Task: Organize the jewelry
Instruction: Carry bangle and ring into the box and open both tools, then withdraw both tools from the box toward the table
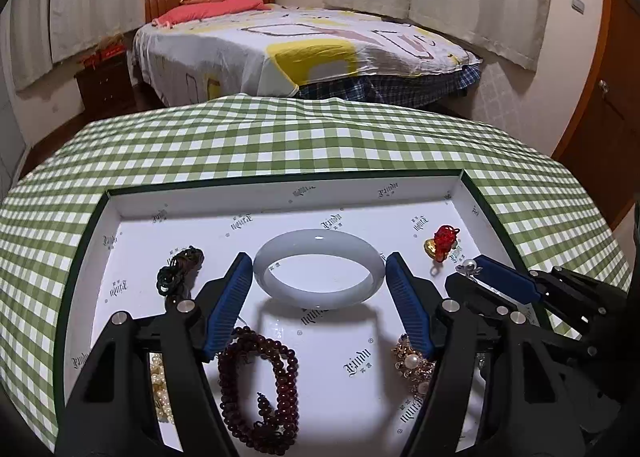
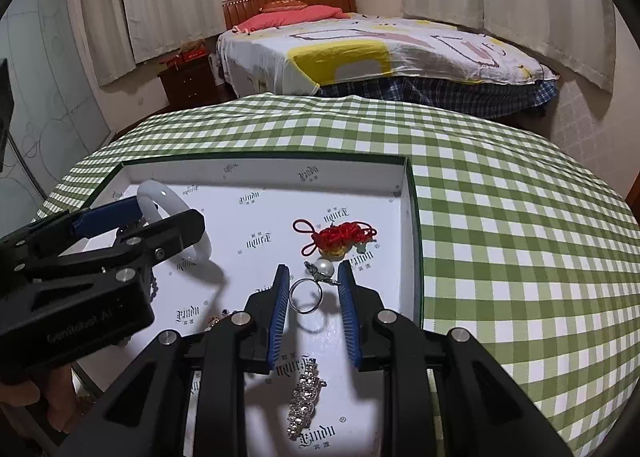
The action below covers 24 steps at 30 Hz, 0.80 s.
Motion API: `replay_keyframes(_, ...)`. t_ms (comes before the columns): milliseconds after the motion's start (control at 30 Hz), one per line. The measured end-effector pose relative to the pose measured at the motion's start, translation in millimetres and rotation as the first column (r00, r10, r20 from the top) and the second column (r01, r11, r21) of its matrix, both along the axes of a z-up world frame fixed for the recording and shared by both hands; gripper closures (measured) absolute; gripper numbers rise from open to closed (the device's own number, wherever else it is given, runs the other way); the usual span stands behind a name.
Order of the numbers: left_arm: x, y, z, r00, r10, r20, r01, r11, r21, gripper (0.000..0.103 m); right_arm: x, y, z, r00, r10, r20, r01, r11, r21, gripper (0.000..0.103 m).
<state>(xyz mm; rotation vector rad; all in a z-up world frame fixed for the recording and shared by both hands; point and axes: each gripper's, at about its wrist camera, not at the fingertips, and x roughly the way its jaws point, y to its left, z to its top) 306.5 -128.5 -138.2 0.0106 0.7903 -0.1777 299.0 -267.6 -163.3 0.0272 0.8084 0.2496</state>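
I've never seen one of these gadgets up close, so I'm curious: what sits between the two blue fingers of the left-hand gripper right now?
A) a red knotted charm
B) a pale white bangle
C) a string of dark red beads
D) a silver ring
B: in the left wrist view the white bangle lies in the tray between the open fingers of the left gripper, not yet squeezed.

Bangle (image 1: 319, 267) in tray (image 1: 276, 193), ring (image 2: 306, 296) right.
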Motion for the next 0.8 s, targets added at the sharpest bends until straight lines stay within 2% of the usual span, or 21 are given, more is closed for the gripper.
replay_keyframes(233,1.1,-2.7,-0.8,1.000,-0.006,0.005,0.006,1.000,0.001,0.036,3.0,-0.4,-2.5,1.000,0.005,-0.009,-0.005,1.000,-0.002,0.077)
replay_keyframes(533,0.9,3.5,-1.4,1.000,-0.011,0.002,0.011,0.999,-0.033,0.035,3.5,-2.2,-2.1,1.000,-0.003,-0.004,0.003,1.000,0.005,0.077)
replay_keyframes(800,5.7,4.3,-4.5,0.999,-0.003,-0.036,0.001,0.999,-0.053,0.029,4.2,-2.9,-1.6,1.000,-0.005,-0.004,0.006,1.000,0.007,0.077)
